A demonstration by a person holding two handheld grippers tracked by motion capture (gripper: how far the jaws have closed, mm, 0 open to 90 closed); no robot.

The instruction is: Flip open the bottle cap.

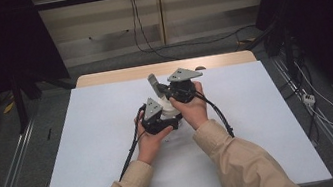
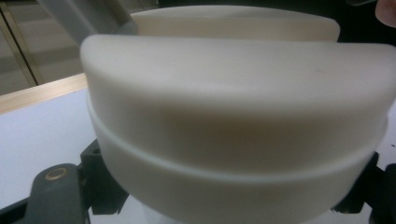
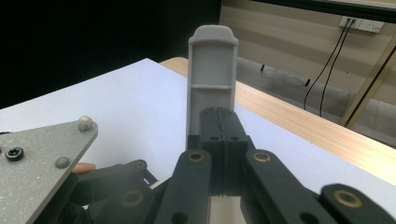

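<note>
Over the middle of the white table, my left gripper (image 1: 167, 115) is shut on a cream-white rounded object (image 1: 166, 107). In the left gripper view that cream object (image 2: 233, 116) looms close as two stacked rounded layers, with my black fingers (image 2: 56, 196) low at its sides. My right gripper (image 1: 165, 91) sits just behind and to the right, touching distance from the left one. Its jaws (image 3: 219, 116) are pressed together on the lower end of a flat grey piece (image 3: 212, 70) with a rounded top, which stands upright above them. The same grey piece (image 1: 153, 82) leans toward the table's far edge.
A white sheet (image 1: 87, 151) covers the table, leaving a wooden strip (image 1: 111, 76) bare along the far edge. Black cables (image 1: 131, 152) trail from both grippers toward the person. Metal rails (image 1: 10, 174) run beside the table, and more cables lie on the floor behind and to the right.
</note>
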